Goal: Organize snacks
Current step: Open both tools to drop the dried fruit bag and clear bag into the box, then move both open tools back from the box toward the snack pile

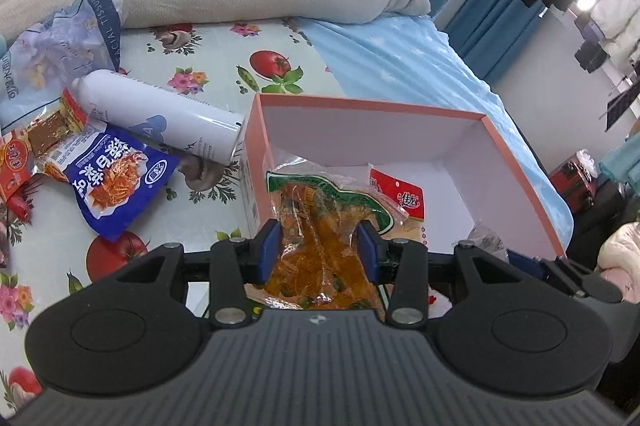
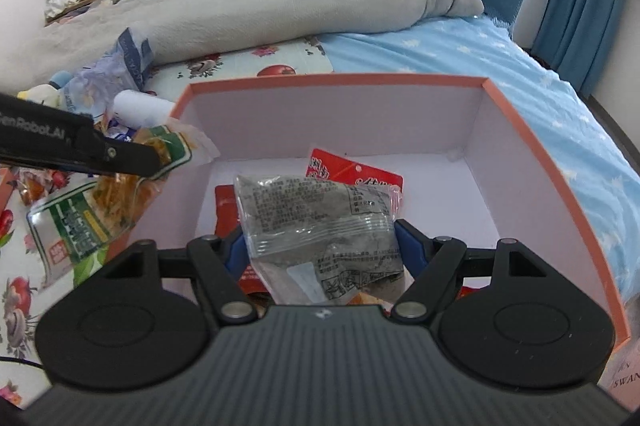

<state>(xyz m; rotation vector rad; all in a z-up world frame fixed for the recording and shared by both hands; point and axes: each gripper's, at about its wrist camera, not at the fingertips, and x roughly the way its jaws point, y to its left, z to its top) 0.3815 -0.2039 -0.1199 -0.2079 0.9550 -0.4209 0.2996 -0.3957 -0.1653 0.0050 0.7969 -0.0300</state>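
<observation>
My left gripper [image 1: 318, 250] grips an orange snack bag [image 1: 320, 226] over the box [image 1: 372, 107]; only the right view shows my right gripper [image 2: 320, 246] gripping a grey packet [image 2: 316, 222] (red packets [image 2: 352, 167] beneath).

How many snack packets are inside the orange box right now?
1 for sure: a red packet lying on the floor of the orange box. The gripper-held grey packet covers red patches beneath, so more may be hidden.

One box [image 1: 516, 161], one spray can [image 1: 160, 113], six snack packets (two gripped).
</observation>
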